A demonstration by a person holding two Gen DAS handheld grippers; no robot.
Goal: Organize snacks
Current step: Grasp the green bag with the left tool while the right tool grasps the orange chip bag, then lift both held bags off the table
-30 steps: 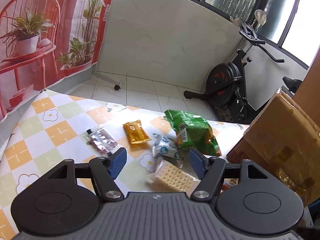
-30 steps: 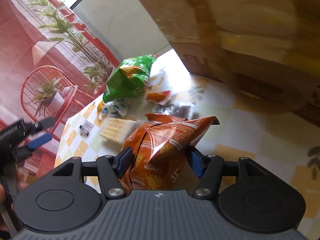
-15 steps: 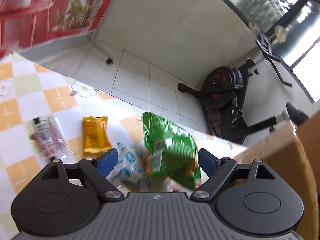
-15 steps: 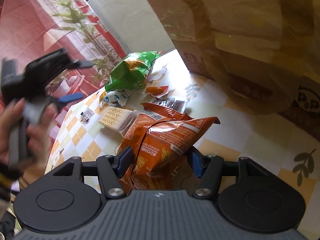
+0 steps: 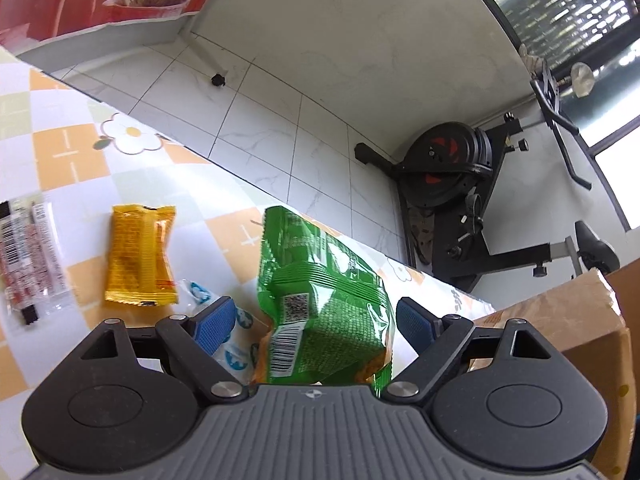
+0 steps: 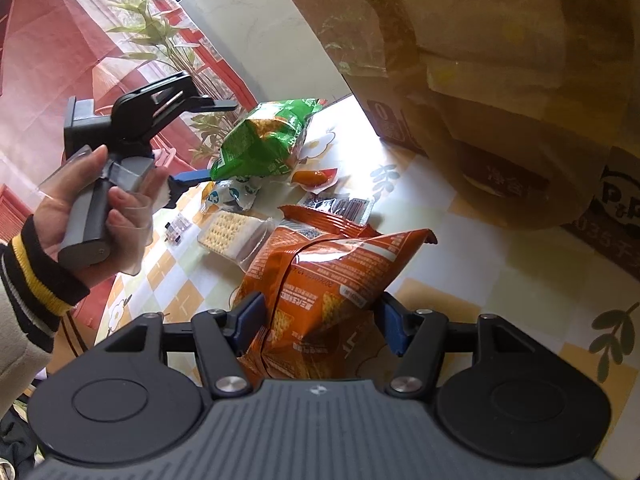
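The green bag [image 5: 320, 312] sits straight ahead of the left tool [image 5: 316, 326], its near end already between the two blue pads [image 5: 214, 322], which stand wide apart with a gap on each side and do not touch the foil. Its long axis runs away from the tool, roughly along the line of the fingers, so a squeeze would catch it across its narrow width. In my judgement that is the next grasp, and the left tool is plainly the nearer one to it.

The right tool [image 6: 320, 322] is closed on the orange bag [image 6: 320, 276], pads pressed into both sides of the crumpled foil. The cardboard box [image 6: 500, 60] rises ahead and to the right of it (its inside is hidden from this view, so what it holds cannot be told). From the left tool the box [image 5: 560, 312] lies to the right, just past the green bag.

On the worktop [image 5: 52, 148], left of the left tool, lie a yellow packet [image 5: 140, 256] and a clear packet [image 5: 28, 256], apart from each other. Crackers [image 6: 232, 232] rest ahead and left of the right tool.
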